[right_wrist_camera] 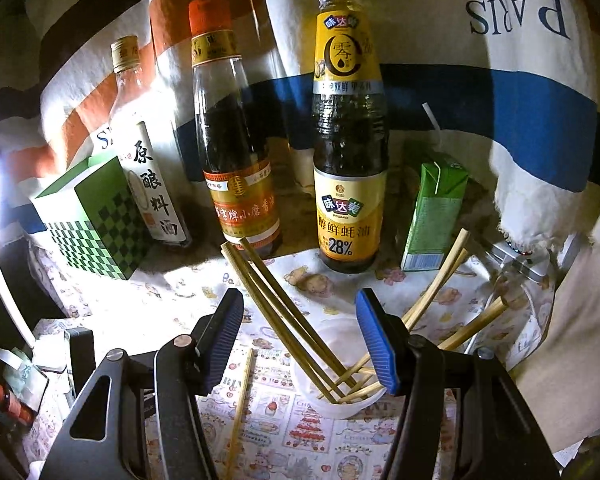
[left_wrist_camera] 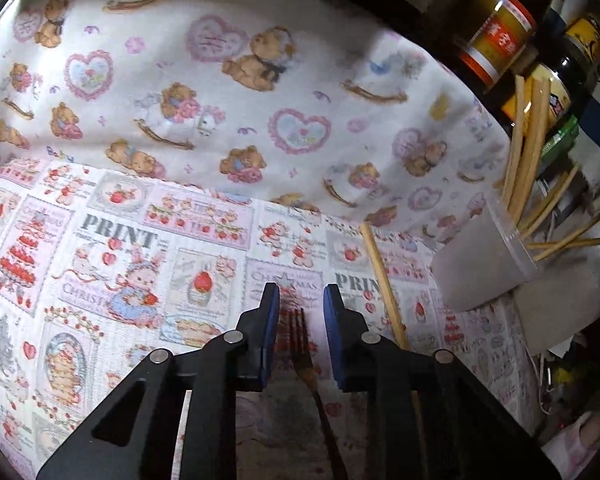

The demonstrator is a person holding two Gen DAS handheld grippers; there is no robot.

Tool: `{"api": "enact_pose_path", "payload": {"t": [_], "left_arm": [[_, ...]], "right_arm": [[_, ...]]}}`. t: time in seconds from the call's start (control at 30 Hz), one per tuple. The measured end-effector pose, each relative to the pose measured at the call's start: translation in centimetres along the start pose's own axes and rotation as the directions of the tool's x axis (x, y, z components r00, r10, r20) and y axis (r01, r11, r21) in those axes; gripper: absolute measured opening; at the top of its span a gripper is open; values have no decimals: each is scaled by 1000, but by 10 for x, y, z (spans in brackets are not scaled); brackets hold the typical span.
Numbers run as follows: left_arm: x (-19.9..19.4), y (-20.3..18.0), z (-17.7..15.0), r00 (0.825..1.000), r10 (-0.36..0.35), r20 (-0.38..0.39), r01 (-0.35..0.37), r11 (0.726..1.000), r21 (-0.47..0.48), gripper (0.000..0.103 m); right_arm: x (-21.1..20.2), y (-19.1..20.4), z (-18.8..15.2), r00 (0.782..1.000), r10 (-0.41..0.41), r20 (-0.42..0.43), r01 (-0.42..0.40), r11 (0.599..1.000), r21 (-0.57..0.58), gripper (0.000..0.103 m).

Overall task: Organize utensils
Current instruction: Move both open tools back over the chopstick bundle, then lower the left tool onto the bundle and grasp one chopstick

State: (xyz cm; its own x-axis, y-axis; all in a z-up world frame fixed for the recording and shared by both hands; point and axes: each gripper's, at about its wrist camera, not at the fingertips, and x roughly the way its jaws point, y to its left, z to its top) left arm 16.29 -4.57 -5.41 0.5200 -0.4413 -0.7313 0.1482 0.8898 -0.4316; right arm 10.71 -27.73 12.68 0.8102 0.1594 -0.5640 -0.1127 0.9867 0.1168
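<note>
In the left wrist view my left gripper (left_wrist_camera: 301, 300) is open just above the cloth, its blue pads either side of a dark metal fork (left_wrist_camera: 302, 344) that lies tines forward. A loose chopstick (left_wrist_camera: 384, 286) lies just right of it. A translucent plastic cup (left_wrist_camera: 480, 258) holding several chopsticks (left_wrist_camera: 526, 152) stands at the right. In the right wrist view my right gripper (right_wrist_camera: 304, 320) is open and empty above that cup (right_wrist_camera: 332, 384), with its chopsticks (right_wrist_camera: 284, 312) fanning up between the pads. The loose chopstick (right_wrist_camera: 242, 404) lies left of the cup.
Sauce bottles (right_wrist_camera: 348, 128) (right_wrist_camera: 232, 132), a clear wine bottle (right_wrist_camera: 148, 160), a green checked box (right_wrist_camera: 92, 216) and a green carton (right_wrist_camera: 432, 216) stand behind the cup. Jars (left_wrist_camera: 500, 36) show at the left view's upper right. A printed cloth (left_wrist_camera: 140, 240) covers the table.
</note>
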Motion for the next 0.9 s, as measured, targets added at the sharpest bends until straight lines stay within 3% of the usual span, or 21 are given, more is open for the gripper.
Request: {"api": "enact_pose_path", "payload": {"t": [0.13, 0.27, 0.43, 0.63, 0.73, 0.8, 0.83, 0.9], "left_arm": [[7, 2, -2, 1000, 8, -20, -9, 1000, -22, 19], [14, 6, -3, 998, -28, -48, 25, 998, -62, 14], [15, 6, -3, 998, -35, -57, 32, 998, -55, 8], [7, -1, -3, 1000, 19, 0, -19, 1000, -15, 7], [-1, -9, -1, 989, 137, 51, -139, 990, 30, 7], [-1, -16, 0, 962, 268, 55, -272, 959, 77, 1], [0, -18, 1, 952, 302, 47, -305, 949, 83, 2], [0, -17, 3, 951, 307, 24, -308, 949, 68, 1]], "right_arm": [[-2, -2, 1, 1000, 1, 6, -1, 1000, 1, 61], [-4, -2, 1, 1000, 3, 9, -3, 1000, 1, 61], [-5, -2, 2, 1000, 3, 11, -3, 1000, -5, 61], [-4, -3, 2, 1000, -9, 15, 10, 1000, -6, 61], [-2, -5, 2, 1000, -14, 11, 14, 1000, -2, 61], [-1, -5, 2, 1000, -18, 9, 18, 1000, 0, 61], [-1, -5, 2, 1000, -19, 9, 19, 1000, 1, 61], [-1, -4, 2, 1000, -22, 9, 22, 1000, -1, 61]]}}
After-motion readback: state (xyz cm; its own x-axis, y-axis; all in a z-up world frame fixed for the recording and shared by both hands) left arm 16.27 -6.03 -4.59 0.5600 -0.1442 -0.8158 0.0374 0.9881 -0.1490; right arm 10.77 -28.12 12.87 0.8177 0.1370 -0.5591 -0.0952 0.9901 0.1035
